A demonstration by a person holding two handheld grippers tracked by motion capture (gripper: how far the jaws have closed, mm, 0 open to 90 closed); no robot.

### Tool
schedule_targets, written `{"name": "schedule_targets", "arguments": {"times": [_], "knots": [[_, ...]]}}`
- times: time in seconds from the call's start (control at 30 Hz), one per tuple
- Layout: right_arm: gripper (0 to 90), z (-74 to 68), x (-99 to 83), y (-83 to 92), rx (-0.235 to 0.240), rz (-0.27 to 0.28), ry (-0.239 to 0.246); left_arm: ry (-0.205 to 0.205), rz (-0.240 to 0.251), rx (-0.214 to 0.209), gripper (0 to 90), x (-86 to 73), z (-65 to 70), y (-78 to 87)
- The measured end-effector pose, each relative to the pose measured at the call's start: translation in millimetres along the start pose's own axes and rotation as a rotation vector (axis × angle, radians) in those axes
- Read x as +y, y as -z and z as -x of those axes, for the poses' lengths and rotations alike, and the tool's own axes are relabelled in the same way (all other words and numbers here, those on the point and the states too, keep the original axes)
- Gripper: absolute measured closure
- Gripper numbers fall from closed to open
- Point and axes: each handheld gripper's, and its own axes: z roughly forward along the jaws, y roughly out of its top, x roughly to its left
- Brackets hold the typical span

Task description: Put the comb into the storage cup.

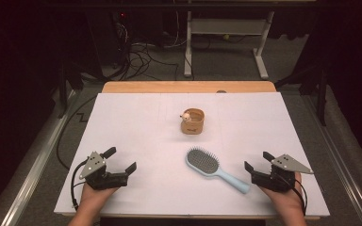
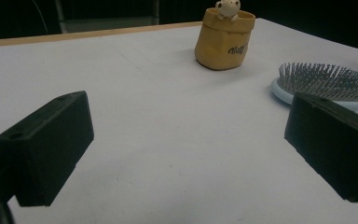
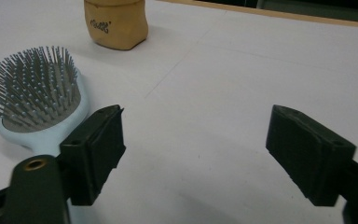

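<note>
Both hands are bare, with no sleeve showing at the wrists. The left gripper (image 1: 121,159) is a black blocky body topped by a grey three-cornered plate dotted with small holes, and a black cable loops from it beside the wrist. The right gripper (image 1: 258,161) matches it: black body, grey plate, thin black cable. Its jaws are matte black rectangular blocks, each with a small round hole, and a brass-coloured insert sits in its housing.

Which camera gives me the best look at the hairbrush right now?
The high view: the whole hairbrush shows, head to handle. The left gripper view catches only its bristled head; the right gripper view shows the head, with the handle running behind a jaw.
</note>
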Motion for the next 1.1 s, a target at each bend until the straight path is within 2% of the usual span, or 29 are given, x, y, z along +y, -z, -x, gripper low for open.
{"name": "schedule_targets", "arguments": {"times": [0.33,0.47,0.7,1.1], "knots": [[7.4,0.1,0.6,-0.2,-0.003,0.017,-0.002,0.000,0.000,0.000,1.9,-0.1,-0.2,0.3],[0.3,0.1,1.4,-0.1,0.005,0.029,-0.009,-0.001,0.007,0.006,1.9,-0.5,0.1,0.2],[0.2,-1.3,1.6,0.7,0.018,0.054,-0.002,0.004,0.010,0.011,1.9,-1.0,-0.4,-0.1],[0.2,-5.1,3.0,0.7,0.032,0.048,0.018,0.006,0.009,0.004,1.9,-1.1,-0.7,0.2]]}}
